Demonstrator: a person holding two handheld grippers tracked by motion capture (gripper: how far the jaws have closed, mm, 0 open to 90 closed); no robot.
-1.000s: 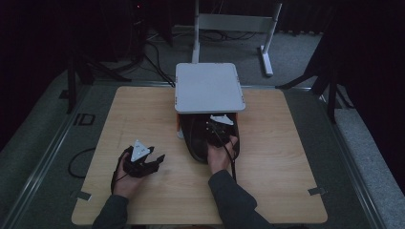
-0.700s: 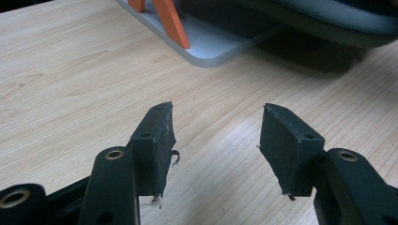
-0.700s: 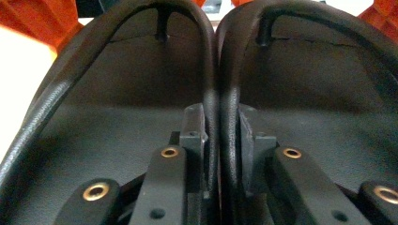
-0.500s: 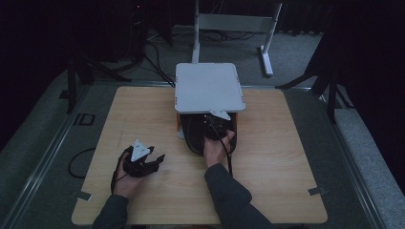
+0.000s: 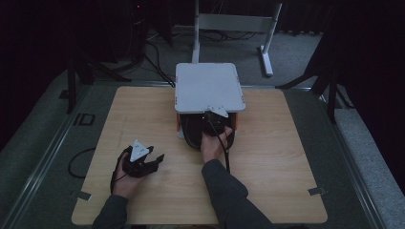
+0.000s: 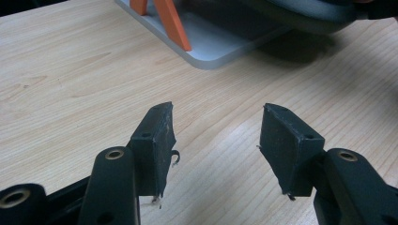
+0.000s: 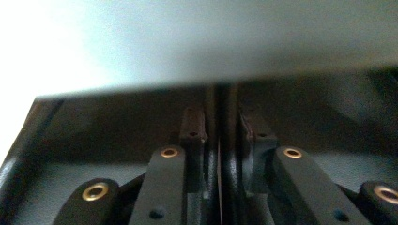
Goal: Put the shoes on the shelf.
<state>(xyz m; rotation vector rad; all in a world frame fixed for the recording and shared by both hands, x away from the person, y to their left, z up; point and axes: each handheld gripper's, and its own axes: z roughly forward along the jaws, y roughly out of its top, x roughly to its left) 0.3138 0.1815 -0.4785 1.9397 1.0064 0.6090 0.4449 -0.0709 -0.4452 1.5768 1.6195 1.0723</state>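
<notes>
The right gripper (image 5: 213, 125) is clamped on the rim of a black pan (image 5: 193, 134), partly under the white shelf (image 5: 207, 87) at the table's far middle. The left gripper (image 6: 216, 140) rests spread wide on the near left of the wooden table (image 5: 296, 157), holding nothing.

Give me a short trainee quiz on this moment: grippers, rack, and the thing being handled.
1. True or false: the left gripper is shut.
2. The dark object clamped by the right gripper lies: A) under the rack's white top; B) on that top; C) at the table's left edge.
3. Fill in: the rack's supports are ___ in colour.
Key: 1 false, its jaws stand apart; 2 A; 3 orange.
</notes>
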